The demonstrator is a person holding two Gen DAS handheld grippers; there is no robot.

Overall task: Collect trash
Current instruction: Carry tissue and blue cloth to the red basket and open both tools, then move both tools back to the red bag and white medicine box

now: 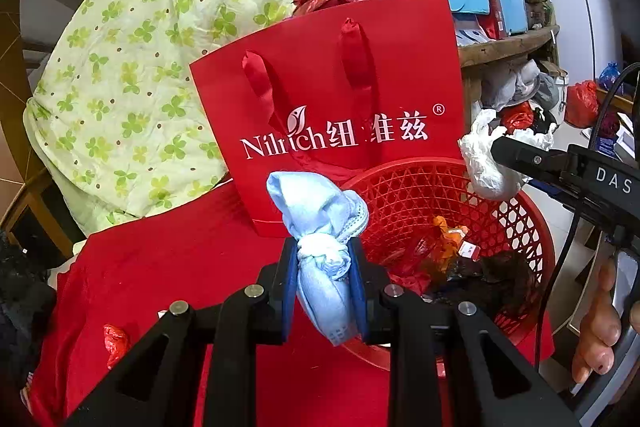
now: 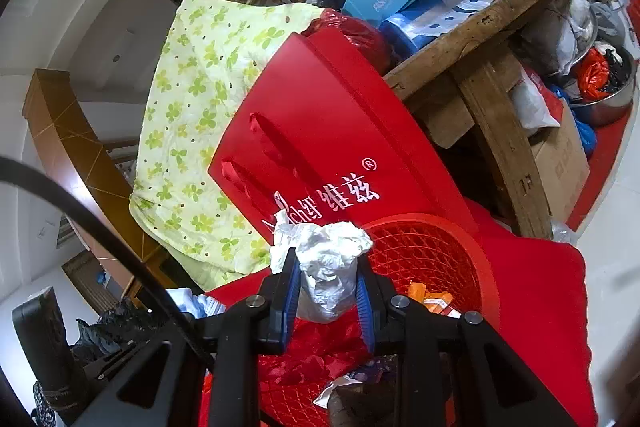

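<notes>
Red basket point(image 1: 516, 227) is waiting just ahead and to the right of your left claw point(image 1: 325, 267), which is clamping a blue mask point(image 1: 320, 227). Your right claw point(image 2: 326, 287) is clamping white paper point(image 2: 328, 259) directly above the basket's rim, so it is nearer.

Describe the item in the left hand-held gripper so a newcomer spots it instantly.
Find the red paper gift bag with white lettering, then the red lattice basket below it. Just left of the basket, the left hand-held gripper pinches a knotted pale blue cloth bundle, unlike the white crumpled wad opposite.
</notes>
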